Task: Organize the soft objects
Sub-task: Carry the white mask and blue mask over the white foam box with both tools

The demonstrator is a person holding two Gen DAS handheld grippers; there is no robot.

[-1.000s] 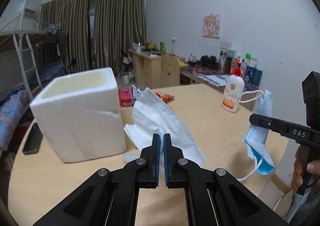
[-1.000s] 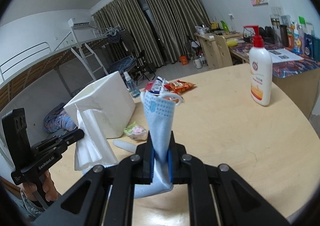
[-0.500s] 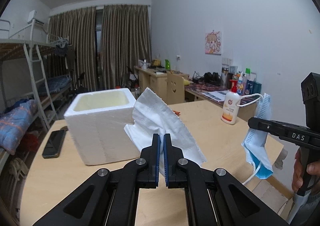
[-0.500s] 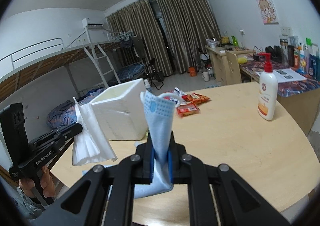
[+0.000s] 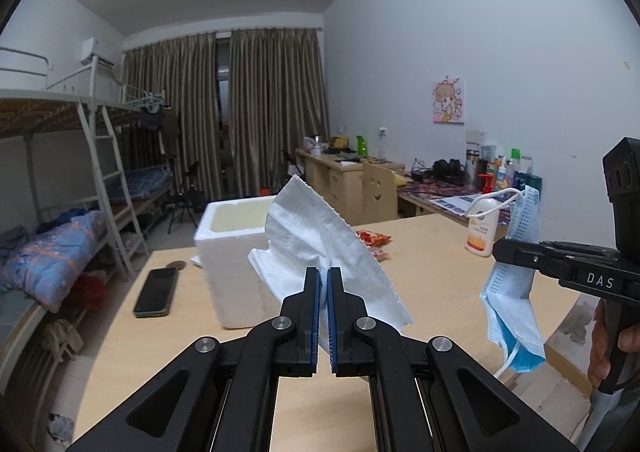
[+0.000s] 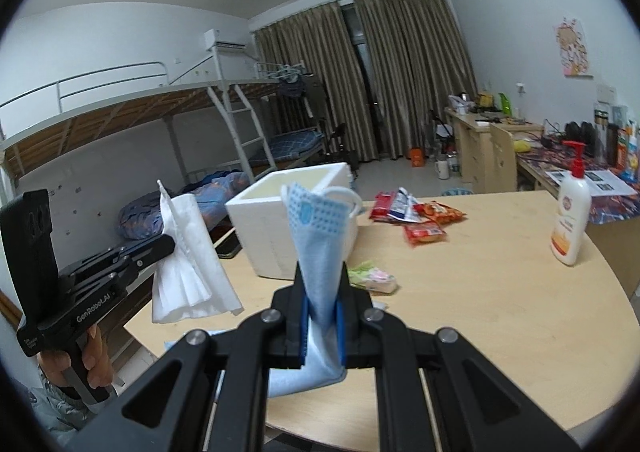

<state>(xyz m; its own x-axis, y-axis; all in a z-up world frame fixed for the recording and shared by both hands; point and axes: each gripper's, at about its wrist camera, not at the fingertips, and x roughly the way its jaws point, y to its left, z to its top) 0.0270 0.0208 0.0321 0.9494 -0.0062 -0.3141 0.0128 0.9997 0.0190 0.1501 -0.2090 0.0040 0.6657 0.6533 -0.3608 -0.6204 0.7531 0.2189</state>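
Observation:
My left gripper (image 5: 323, 284) is shut on a white paper tissue (image 5: 320, 244) and holds it up in the air, well back from the white foam box (image 5: 232, 252). It also shows in the right wrist view (image 6: 160, 248) with the tissue (image 6: 188, 264) hanging from it. My right gripper (image 6: 322, 284) is shut on a blue face mask (image 6: 316, 228) held above the near edge of the round wooden table (image 6: 480, 312). In the left wrist view the right gripper (image 5: 504, 252) and its mask (image 5: 512, 292) are at the right.
A lotion pump bottle (image 6: 570, 220) stands at the table's right. Snack packets (image 6: 416, 216) lie behind the box. A small pastel packet (image 6: 372, 276) lies in front of the box. A phone (image 5: 156, 292) lies left of the box. Bunk beds stand at the left.
Both grippers have lifted and pulled back from the table with the tissue and mask still held. The foam box looks smaller and farther away.

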